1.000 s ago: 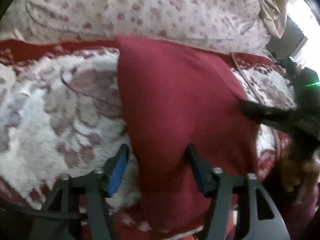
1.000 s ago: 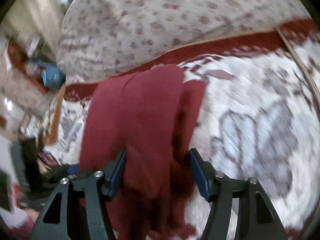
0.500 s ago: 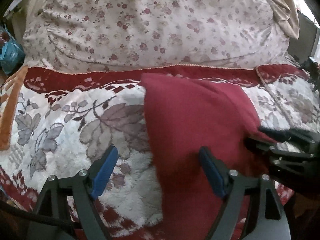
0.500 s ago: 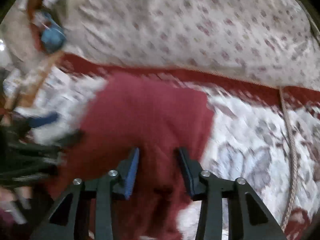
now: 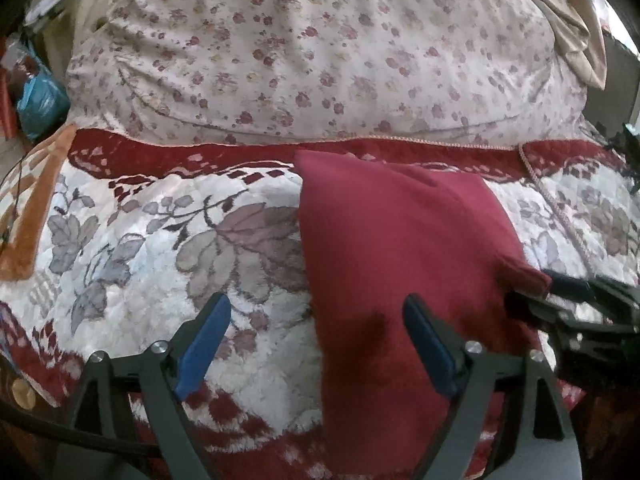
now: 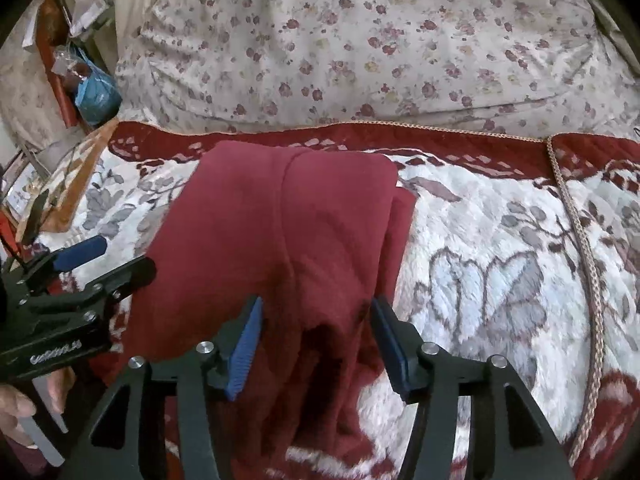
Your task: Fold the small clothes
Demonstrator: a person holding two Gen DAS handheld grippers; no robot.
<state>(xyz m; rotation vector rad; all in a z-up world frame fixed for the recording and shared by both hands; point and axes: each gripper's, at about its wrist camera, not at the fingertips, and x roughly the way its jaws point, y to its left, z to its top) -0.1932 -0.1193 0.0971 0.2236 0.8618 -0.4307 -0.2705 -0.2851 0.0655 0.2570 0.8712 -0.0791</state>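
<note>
Both cameras ride low and close over the bed, looking forward between their own fingers toward the floral pillow (image 5: 312,52) at the far side. The left wrist view sits left of the red garment (image 5: 400,264), the right wrist view nearly centred on it. They share garment, patterned blanket (image 6: 500,248) and pillow; each catches the other gripper at its edge, perhaps slightly tilted.
</note>
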